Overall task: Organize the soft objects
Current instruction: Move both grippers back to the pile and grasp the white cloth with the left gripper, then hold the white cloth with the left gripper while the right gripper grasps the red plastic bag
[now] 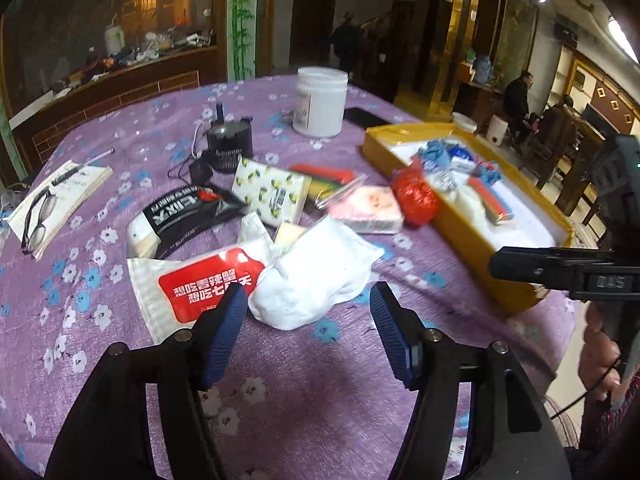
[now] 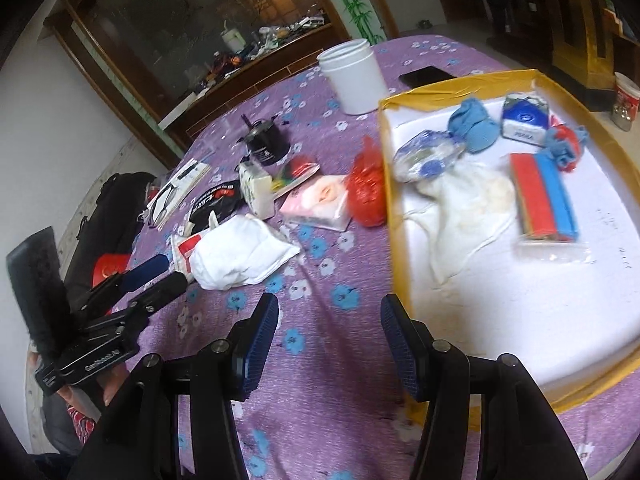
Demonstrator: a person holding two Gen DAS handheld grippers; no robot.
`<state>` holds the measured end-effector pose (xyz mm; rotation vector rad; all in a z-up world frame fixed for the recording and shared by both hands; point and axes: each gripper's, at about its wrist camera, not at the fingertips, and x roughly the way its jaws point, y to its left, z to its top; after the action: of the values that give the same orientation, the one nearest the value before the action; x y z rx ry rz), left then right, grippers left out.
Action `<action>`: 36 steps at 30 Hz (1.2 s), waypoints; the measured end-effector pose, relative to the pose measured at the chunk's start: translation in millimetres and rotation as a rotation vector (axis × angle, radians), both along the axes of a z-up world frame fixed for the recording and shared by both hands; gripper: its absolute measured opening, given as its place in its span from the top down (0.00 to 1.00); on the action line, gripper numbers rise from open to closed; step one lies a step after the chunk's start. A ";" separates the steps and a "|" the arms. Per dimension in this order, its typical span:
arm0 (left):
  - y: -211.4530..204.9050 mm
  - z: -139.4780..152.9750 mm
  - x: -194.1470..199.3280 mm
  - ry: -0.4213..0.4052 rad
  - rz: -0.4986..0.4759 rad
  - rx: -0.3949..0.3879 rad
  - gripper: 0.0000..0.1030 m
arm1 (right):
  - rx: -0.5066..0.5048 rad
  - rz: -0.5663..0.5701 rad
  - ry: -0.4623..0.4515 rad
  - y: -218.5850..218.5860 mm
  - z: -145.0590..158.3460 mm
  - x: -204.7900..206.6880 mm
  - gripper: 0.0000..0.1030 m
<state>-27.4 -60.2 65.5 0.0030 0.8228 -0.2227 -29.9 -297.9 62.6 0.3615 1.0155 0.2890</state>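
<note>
1. Left gripper (image 1: 308, 300) is sitting with jaws apart, nothing pinched. The white sock (image 1: 316, 280) is lying on the cloth between and just ahead of the blue pads (image 1: 224, 336); pads are not pressing on it.
2. Right gripper (image 2: 330, 316) is also standing with jaws apart and empty, hanging over bare purple floral tablecloth (image 2: 320, 380), just beside the near-left corner of the yellow-rimmed tray (image 2: 390, 216).
3. The sock is overlapping the edge of a white packet with a red label (image 1: 192, 284). Behind it: a black wipes pack (image 1: 180, 216), a lemon-print tissue pack (image 1: 272, 192), a pink tissue pack (image 1: 366, 210).
4. A red plastic bag (image 1: 414, 196) is resting against the tray's outer wall, on the cloth.
5. The tray is already holding a blue sock (image 2: 474, 126), a blue-and-white pack (image 2: 524, 118), a crumpled clear bag (image 2: 426, 156), white cloth (image 2: 464, 208), a red-and-blue sponge pack (image 2: 542, 196), and a small red-blue bundle (image 2: 566, 146) – blurred, possibly another sock.
6. White jar (image 1: 320, 102) and a black phone (image 2: 426, 76) are sitting at the far side; a black canister (image 1: 230, 146), plus glasses (image 1: 38, 220) on a notebook (image 1: 76, 190), to the left.
7. Both views are motion-blurred.
</note>
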 end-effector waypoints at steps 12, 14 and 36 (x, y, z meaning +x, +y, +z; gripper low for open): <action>-11.2 -25.6 27.8 0.068 0.034 0.053 0.86 | -0.013 -0.011 0.006 -0.8 -1.4 0.3 0.45; -2.5 -23.5 27.0 0.061 0.039 0.000 0.87 | -0.004 -0.010 0.015 -3.3 -1.6 3.7 0.46; 37.5 2.6 13.9 -0.081 0.109 -0.176 0.87 | -0.267 0.052 0.061 30.8 -7.3 156.3 0.53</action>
<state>-13.5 -22.7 68.1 -0.1967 0.7185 -0.1907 126.4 -267.1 55.3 0.1030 1.1091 0.1868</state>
